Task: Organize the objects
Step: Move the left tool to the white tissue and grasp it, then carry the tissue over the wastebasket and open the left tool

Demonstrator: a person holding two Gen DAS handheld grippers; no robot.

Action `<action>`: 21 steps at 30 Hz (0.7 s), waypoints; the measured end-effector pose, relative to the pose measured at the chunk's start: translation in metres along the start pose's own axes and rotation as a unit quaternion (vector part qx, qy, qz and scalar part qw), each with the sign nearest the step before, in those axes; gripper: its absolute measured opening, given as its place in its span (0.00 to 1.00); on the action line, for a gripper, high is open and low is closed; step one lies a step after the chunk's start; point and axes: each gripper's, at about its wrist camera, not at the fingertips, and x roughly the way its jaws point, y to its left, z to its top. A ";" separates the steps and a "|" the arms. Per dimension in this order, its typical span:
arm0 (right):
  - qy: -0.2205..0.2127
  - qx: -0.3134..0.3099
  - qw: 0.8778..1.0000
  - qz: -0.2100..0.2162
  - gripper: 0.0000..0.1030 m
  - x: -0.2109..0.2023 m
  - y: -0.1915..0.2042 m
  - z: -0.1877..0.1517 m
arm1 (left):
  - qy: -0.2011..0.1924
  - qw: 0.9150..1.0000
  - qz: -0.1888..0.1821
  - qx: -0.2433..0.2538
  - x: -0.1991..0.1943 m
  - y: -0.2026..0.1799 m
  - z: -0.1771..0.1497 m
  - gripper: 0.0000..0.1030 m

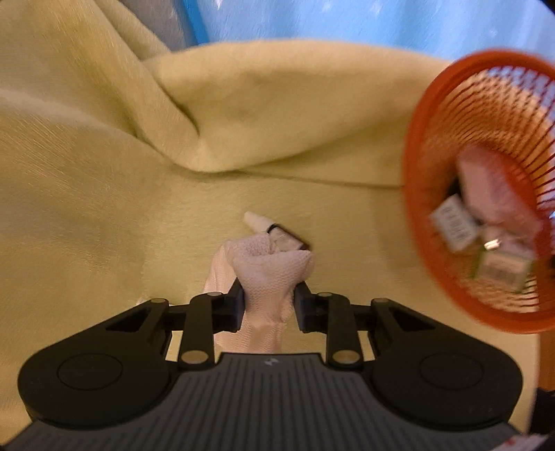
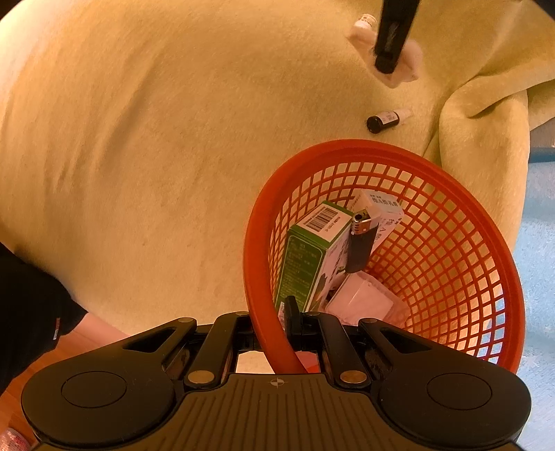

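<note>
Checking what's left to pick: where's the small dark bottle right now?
The small dark glass bottle with a white cap lies on its side on the yellow-green blanket, in the right wrist view just beyond the orange plastic mesh basket's far rim.

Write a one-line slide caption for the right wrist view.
Right gripper clamps the orange basket rim; boxes and a lighter inside, a small vial on the yellow blanket.

A rumpled yellow-green blanket (image 1: 242, 104) covered the surface. Beyond its edge lay light blue flooring (image 1: 381, 24). Warm light tinted everything.
</note>
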 end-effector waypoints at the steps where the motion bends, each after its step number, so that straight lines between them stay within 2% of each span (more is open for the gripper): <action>1: 0.001 -0.002 1.000 -0.001 0.03 0.000 0.001 0.000 | -0.003 1.000 -0.008 -0.001 -0.009 -0.002 0.001 0.23; 7: 0.006 -0.008 1.000 -0.007 0.03 0.000 0.004 -0.003 | -0.020 0.998 -0.059 -0.003 -0.051 -0.020 0.019 0.23; 12: 0.008 -0.009 1.000 -0.011 0.03 0.000 0.004 -0.004 | -0.036 0.995 -0.093 0.015 -0.072 -0.040 0.035 0.23; 21: 0.006 -0.013 1.000 -0.014 0.03 0.001 0.005 -0.005 | -0.048 0.991 -0.121 0.041 -0.082 -0.064 0.061 0.23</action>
